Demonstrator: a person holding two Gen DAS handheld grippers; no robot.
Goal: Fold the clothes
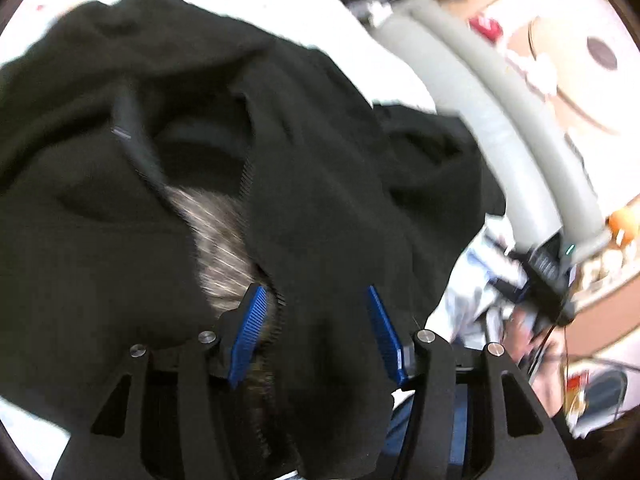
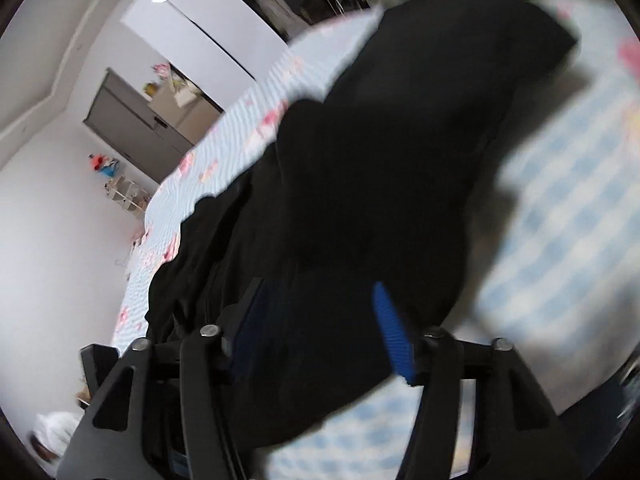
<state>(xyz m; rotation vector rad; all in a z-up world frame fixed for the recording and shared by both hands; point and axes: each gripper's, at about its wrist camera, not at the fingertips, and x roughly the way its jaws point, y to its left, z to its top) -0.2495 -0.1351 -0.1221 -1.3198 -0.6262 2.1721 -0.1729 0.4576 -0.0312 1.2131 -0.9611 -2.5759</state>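
A crumpled black zip-up jacket (image 2: 360,184) lies on the blue-checked bed sheet (image 2: 560,216) near white walls (image 2: 52,208); the left hand-held gripper (image 1: 316,332) and the right hand-held gripper (image 2: 320,328) both stand apart over the cloth.

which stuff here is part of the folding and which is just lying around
Job:
- black jacket, grey lining showing
- left gripper, open over it
- right gripper, open over it
- checked bedsheet under it

Lying about:
- grey padded rail
- grey cabinet
- white cupboard doors
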